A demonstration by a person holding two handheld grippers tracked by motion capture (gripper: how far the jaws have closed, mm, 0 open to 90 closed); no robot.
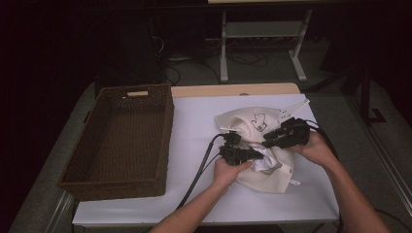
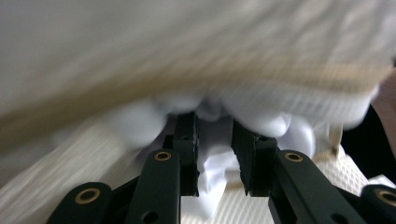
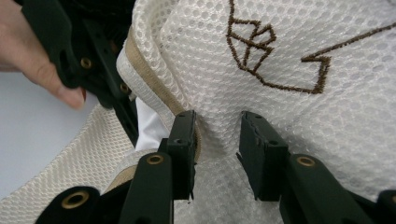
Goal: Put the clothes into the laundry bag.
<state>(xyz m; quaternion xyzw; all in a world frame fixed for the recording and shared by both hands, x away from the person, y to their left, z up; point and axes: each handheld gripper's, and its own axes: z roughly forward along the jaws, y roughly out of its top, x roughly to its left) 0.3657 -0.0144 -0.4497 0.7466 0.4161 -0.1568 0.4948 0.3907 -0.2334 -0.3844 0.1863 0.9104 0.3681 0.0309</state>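
Tongs [image 3: 217,154] pinching cream mesh bag [image 3: 289,56], brown embroidery [image 3: 261,51]

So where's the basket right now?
In the high view the basket sits on the table's left side, apart from the mesh bag to its right.

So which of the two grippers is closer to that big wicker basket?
Left. The left gripper works at the cream mesh bag's near-left part, on the side facing the basket; the right gripper sits farther right on the bag.
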